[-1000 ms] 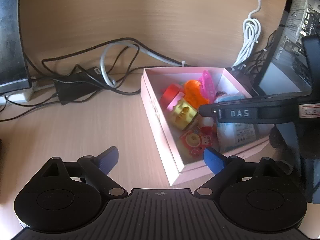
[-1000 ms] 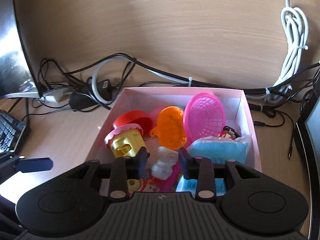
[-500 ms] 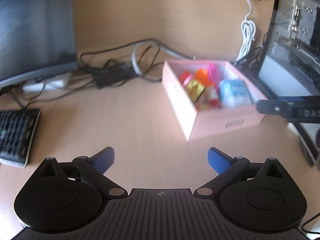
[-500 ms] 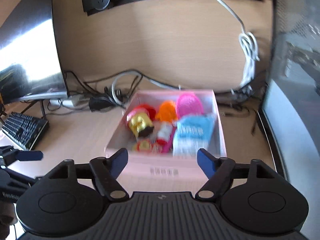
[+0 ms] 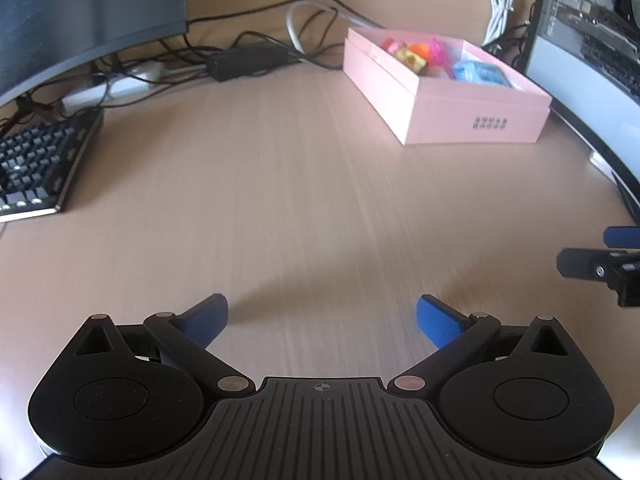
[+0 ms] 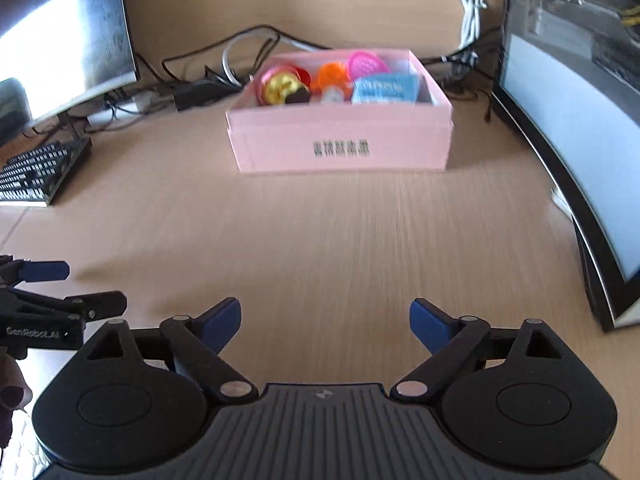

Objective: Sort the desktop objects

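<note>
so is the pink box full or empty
Nearly full: the open pink box holds colourful toys and a blue packet up near its rim.

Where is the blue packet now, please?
In the right wrist view, the blue packet lies in the pink box, at its right side, beside the orange toy.

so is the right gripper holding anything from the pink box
No, the right gripper has nothing between its opening jaws, only bare desk, and the pink box sits well beyond it.

Desk (image 6: 320, 240): matt light wood grain. Box (image 6: 340, 148): smooth pink cardboard. Toys (image 6: 332, 76) inside: glossy plastic.
</note>
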The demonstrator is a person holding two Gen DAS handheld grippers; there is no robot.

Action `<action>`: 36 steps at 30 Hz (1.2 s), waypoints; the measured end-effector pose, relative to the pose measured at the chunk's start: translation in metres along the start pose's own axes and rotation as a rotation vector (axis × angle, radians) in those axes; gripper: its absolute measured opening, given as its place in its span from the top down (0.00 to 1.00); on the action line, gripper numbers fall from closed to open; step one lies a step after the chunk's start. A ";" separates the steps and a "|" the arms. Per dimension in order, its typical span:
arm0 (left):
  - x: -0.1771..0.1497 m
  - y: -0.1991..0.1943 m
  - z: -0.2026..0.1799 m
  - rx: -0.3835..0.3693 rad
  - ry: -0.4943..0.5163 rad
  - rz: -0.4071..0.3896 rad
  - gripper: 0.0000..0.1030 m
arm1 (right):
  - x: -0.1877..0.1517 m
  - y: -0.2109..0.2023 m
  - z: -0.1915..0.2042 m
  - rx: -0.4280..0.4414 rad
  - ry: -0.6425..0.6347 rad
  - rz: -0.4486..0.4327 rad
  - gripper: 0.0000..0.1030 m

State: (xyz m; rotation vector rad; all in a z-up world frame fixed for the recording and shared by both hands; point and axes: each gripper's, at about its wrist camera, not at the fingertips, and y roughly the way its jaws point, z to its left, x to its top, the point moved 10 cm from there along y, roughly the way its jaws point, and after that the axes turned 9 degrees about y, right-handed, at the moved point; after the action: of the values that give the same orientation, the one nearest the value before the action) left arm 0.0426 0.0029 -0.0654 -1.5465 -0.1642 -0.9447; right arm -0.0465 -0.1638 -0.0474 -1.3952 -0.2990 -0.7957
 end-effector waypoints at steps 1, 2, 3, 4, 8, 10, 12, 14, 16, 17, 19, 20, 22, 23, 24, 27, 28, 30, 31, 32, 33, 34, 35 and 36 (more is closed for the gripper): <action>0.001 0.001 -0.002 0.013 0.010 -0.021 0.00 | -0.004 0.000 -0.002 -0.005 -0.002 0.003 0.05; 0.002 0.002 -0.004 0.017 0.016 -0.030 0.00 | -0.007 0.001 -0.004 -0.009 -0.006 0.006 0.02; 0.004 0.003 -0.005 0.026 0.016 -0.042 0.00 | -0.009 0.002 -0.006 -0.011 -0.014 0.011 0.02; 0.006 0.005 -0.006 0.034 0.012 -0.058 0.00 | -0.011 0.003 -0.007 -0.010 -0.024 0.016 0.02; 0.013 0.011 -0.006 0.072 -0.020 -0.105 0.00 | -0.014 0.010 -0.010 0.000 -0.067 0.021 0.00; 0.018 0.014 -0.007 0.079 -0.025 -0.118 0.00 | -0.014 0.014 -0.009 0.000 -0.124 -0.004 0.00; 0.022 0.017 -0.007 0.086 -0.034 -0.117 0.00 | -0.012 0.017 -0.007 0.030 -0.154 -0.023 0.00; 0.026 0.020 -0.007 0.098 -0.044 -0.117 0.00 | -0.007 0.021 -0.005 0.054 -0.179 -0.020 0.00; 0.029 0.024 -0.008 0.105 -0.048 -0.117 0.00 | -0.001 0.027 -0.002 0.075 -0.204 -0.016 0.00; 0.031 0.025 -0.008 0.106 -0.048 -0.117 0.00 | 0.003 0.030 -0.001 0.088 -0.217 -0.020 0.00; 0.034 0.028 -0.008 0.108 -0.050 -0.118 0.00 | 0.010 0.036 0.001 0.125 -0.247 -0.045 0.00; 0.035 0.029 -0.008 0.109 -0.051 -0.119 0.00 | 0.013 0.039 0.001 0.146 -0.260 -0.061 0.00; 0.036 0.030 -0.008 0.111 -0.053 -0.120 0.00 | 0.018 0.044 0.002 0.159 -0.265 -0.076 0.00; 0.036 0.031 -0.008 0.111 -0.054 -0.121 0.00 | 0.020 0.045 0.002 0.163 -0.268 -0.081 0.00; 0.037 0.031 -0.008 0.112 -0.055 -0.121 0.00 | 0.022 0.047 0.003 0.171 -0.274 -0.085 0.00; 0.040 0.034 -0.008 0.115 -0.059 -0.122 0.00 | 0.026 0.049 0.004 0.184 -0.280 -0.101 0.00; 0.042 0.036 -0.008 0.116 -0.060 -0.121 0.00 | 0.026 0.049 0.004 0.187 -0.281 -0.107 0.00; 0.044 0.038 -0.007 0.117 -0.060 -0.121 0.00 | 0.025 0.049 0.004 0.194 -0.284 -0.119 0.00; 0.046 0.039 -0.007 0.118 -0.061 -0.121 0.00 | 0.025 0.049 0.004 0.197 -0.286 -0.122 0.00; 0.046 0.039 -0.007 0.119 -0.062 -0.121 0.00 | 0.026 0.050 0.004 0.197 -0.287 -0.121 0.00; 0.046 0.039 -0.007 0.118 -0.062 -0.121 0.00 | 0.026 0.050 0.005 0.201 -0.292 -0.121 0.00; 0.046 0.039 -0.007 0.117 -0.062 -0.121 0.00 | 0.027 0.050 0.005 0.207 -0.297 -0.119 0.00; 0.046 0.039 -0.007 0.117 -0.061 -0.121 0.00 | 0.027 0.051 0.006 0.212 -0.301 -0.118 0.00; 0.046 0.039 -0.007 0.117 -0.061 -0.121 0.00 | 0.028 0.051 0.006 0.216 -0.304 -0.117 0.00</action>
State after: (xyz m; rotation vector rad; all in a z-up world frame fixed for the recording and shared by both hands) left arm 0.0932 -0.0315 -0.0666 -1.4707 -0.3538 -0.9656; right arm 0.0084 -0.1686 -0.0677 -1.3002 -0.6880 -0.6233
